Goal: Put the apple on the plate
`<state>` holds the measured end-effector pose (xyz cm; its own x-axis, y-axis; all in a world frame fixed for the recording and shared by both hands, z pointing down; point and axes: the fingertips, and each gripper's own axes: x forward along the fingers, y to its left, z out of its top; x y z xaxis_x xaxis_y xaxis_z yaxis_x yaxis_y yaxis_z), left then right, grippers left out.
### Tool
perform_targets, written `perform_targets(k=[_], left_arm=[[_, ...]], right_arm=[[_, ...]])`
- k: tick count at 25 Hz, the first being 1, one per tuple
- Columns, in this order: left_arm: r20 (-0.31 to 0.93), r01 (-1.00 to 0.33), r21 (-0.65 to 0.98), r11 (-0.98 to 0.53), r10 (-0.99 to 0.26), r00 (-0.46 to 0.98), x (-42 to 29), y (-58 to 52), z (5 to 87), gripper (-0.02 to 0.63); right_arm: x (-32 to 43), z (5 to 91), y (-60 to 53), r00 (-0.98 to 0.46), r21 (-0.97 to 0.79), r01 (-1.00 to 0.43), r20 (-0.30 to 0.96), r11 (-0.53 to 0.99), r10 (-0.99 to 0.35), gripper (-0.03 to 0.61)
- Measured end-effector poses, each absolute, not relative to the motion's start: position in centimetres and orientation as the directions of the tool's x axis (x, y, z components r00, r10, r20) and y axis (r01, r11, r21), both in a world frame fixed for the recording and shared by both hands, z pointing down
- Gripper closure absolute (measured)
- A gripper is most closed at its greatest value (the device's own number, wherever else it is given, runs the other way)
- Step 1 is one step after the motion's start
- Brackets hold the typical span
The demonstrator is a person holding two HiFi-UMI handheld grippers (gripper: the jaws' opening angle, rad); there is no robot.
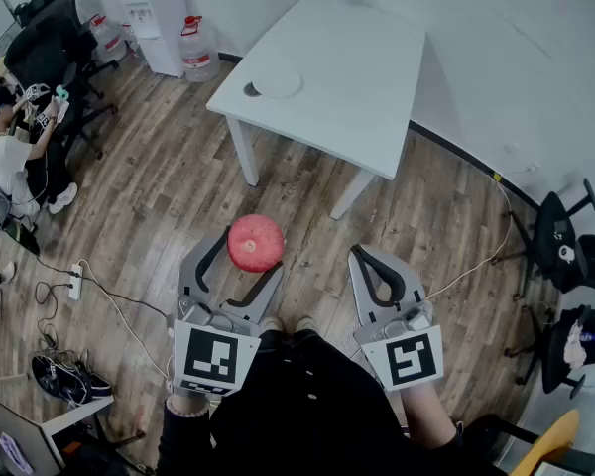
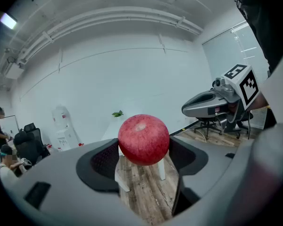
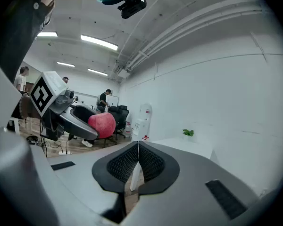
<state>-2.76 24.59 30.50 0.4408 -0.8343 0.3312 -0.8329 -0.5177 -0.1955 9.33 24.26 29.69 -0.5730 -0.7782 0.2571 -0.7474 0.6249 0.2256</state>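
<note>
Left gripper view shows the apple (image 2: 144, 139) pinched in the left gripper (image 1: 250, 254), jaws wide, well short of the plate (image 1: 277, 82), seemingly empty, on the table (image 1: 357, 67); approach level, lower gently. Jaws of the right gripper (image 1: 370, 263) meet, empty.

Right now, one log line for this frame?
left gripper: shut on apple, above the floor | right gripper: shut, empty | plate: on white table, no apple yet

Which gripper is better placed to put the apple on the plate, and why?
Left. The left gripper grips the apple between its jaws and faces the white table that bears the plate. The right gripper beside it is shut and empty.
</note>
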Motion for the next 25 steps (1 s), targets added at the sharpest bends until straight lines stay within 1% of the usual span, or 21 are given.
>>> perform_targets(k=[6, 9, 13, 17, 25], left_arm=[[0.316, -0.817, -0.217, -0.534, -0.83, 0.459, -3.1, 24.7, 30.4, 0.27], [0.323, -0.831, -0.192, -0.522, -0.833, 0.448, -3.2, 24.6, 30.5, 0.27], [0.316, -0.818, -0.211, -0.535, -0.83, 0.46, -3.5, 24.5, 30.5, 0.27], [0.327, -0.833, -0.183, -0.522, -0.832, 0.449, -4.0, 24.7, 30.6, 0.27], [0.329, -0.831, -0.178, -0.527, -0.828, 0.455, -5.4, 24.7, 30.9, 0.27]], right_arm=[[8.9, 29.6, 24.5, -0.571, 0.231, -0.746, 0.258, 0.624, -0.779, 0.537], [8.8, 29.7, 24.4, -0.57, 0.231, -0.746, 0.262, 0.624, -0.779, 0.537], [8.6, 29.7, 24.3, -0.569, 0.232, -0.749, 0.257, 0.621, -0.781, 0.537], [8.4, 29.6, 24.3, -0.558, 0.217, -0.764, 0.253, 0.608, -0.791, 0.537], [7.8, 29.4, 24.3, -0.532, 0.218, -0.786, 0.238, 0.579, -0.812, 0.537]])
